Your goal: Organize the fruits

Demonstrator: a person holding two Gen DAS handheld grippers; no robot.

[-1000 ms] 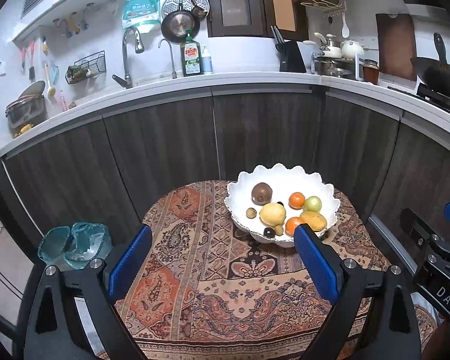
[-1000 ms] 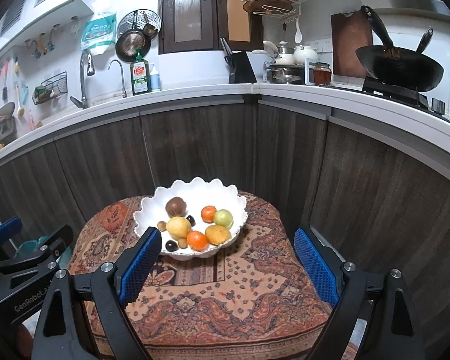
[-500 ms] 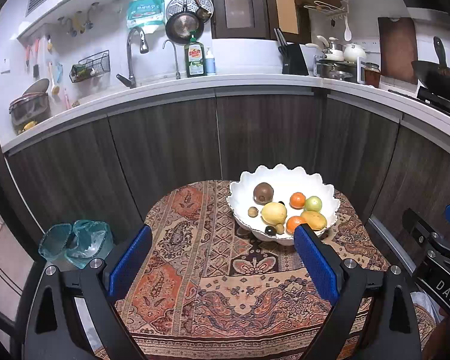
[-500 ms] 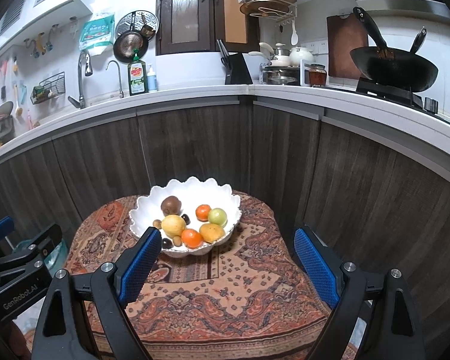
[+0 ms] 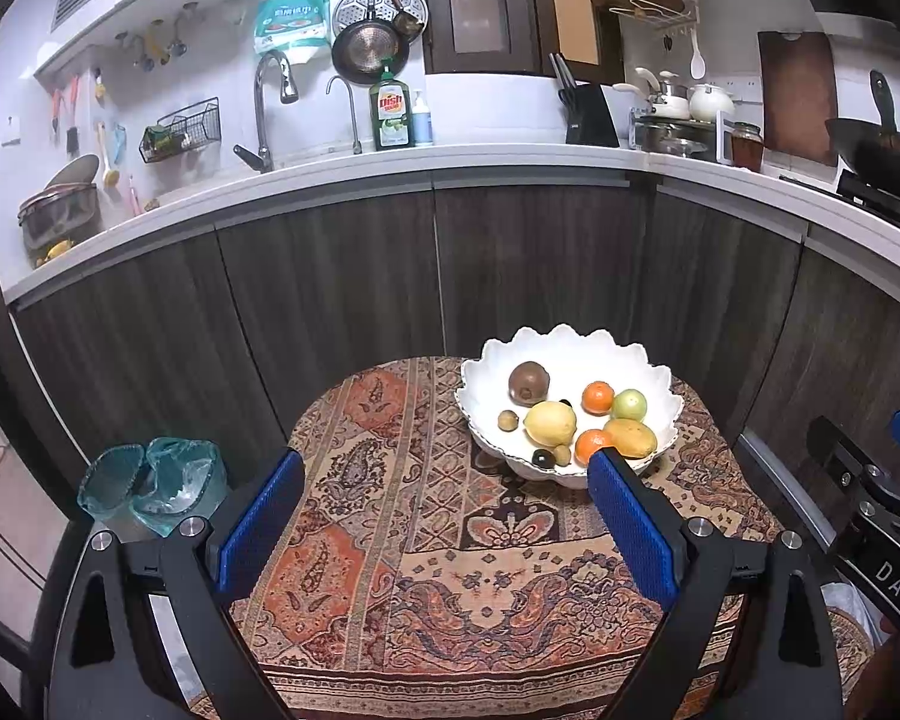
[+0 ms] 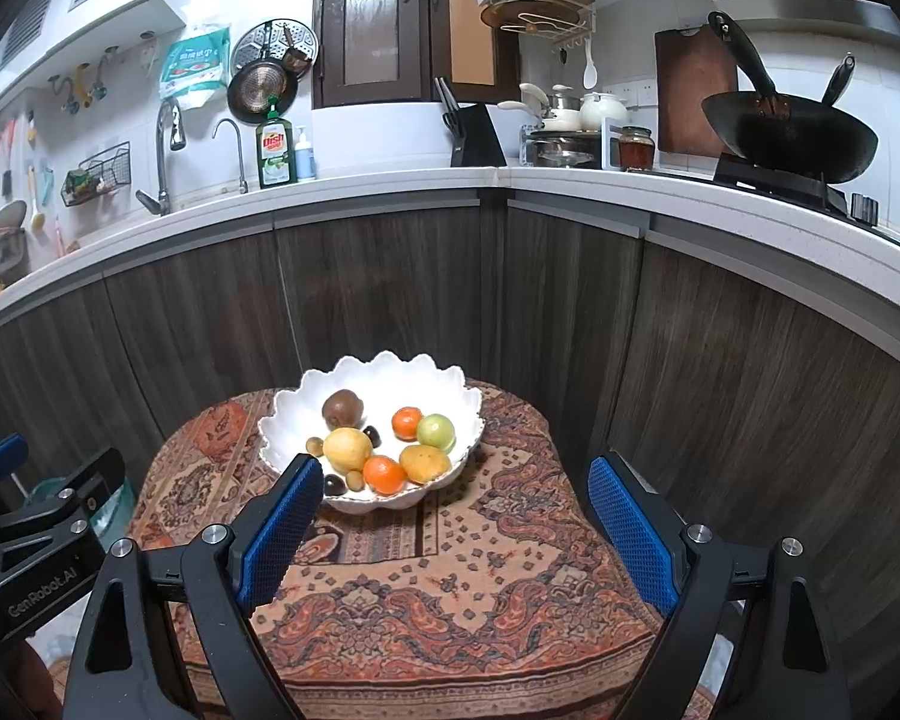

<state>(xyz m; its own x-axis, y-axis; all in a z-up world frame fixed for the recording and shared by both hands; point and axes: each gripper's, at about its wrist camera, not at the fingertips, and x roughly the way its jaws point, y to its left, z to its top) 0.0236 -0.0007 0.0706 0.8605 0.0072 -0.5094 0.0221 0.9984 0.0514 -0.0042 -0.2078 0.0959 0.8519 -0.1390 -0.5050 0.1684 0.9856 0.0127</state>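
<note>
Over the last second I have only drawn both hand-held grippers, left (image 5: pixel 444 516) and right (image 6: pixel 450 522), slightly back, jaws spread and empty, while the fruits (image 6: pixel 384 447) remain gathered in the white bowl (image 6: pixel 354 372) on the table (image 6: pixel 450 600).

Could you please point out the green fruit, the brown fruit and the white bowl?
green fruit (image 6: pixel 437 431), right wrist view, middle of its skin.
brown fruit (image 6: pixel 342 407), right wrist view, its rounded top.
white bowl (image 5: pixel 576 342), left wrist view, bare far inner wall.
</note>
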